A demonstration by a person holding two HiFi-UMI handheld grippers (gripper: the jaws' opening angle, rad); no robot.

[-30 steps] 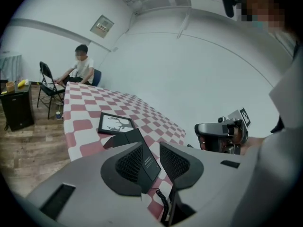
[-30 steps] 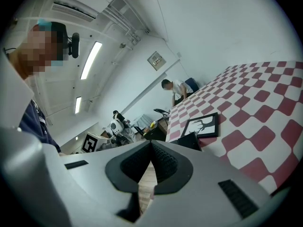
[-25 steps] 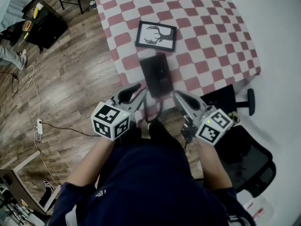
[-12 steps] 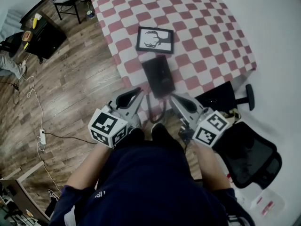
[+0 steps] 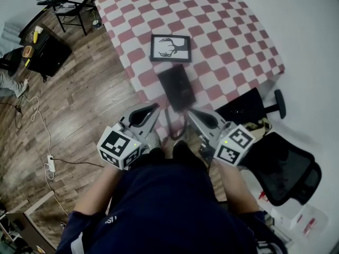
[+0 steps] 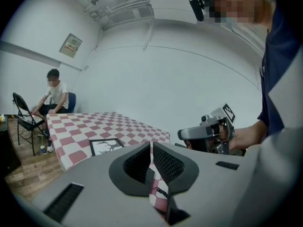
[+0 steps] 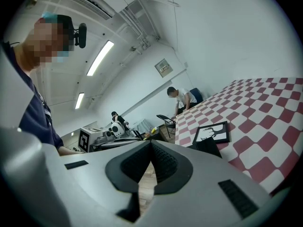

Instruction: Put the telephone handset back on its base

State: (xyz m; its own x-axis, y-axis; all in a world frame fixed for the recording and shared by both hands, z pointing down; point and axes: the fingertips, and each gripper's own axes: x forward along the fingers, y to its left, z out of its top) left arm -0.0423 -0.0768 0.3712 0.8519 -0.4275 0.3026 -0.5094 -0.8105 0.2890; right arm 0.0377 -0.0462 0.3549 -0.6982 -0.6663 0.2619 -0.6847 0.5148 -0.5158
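the dark telephone [image 5: 177,87] is lying at the checked table's [image 5: 222,36] near edge with its cord [image 5: 170,125] drooping off, the handset not showing separately, so the left gripper [image 5: 152,109] and right gripper [image 5: 192,112], both hovering closed and empty nearby, are likely needing to open before reaching in.

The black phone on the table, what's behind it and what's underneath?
Behind the phone, a framed antler picture lies flat on the checkered tablecloth. Underneath, the cloth shows only around the phone; anything beneath it is covered.
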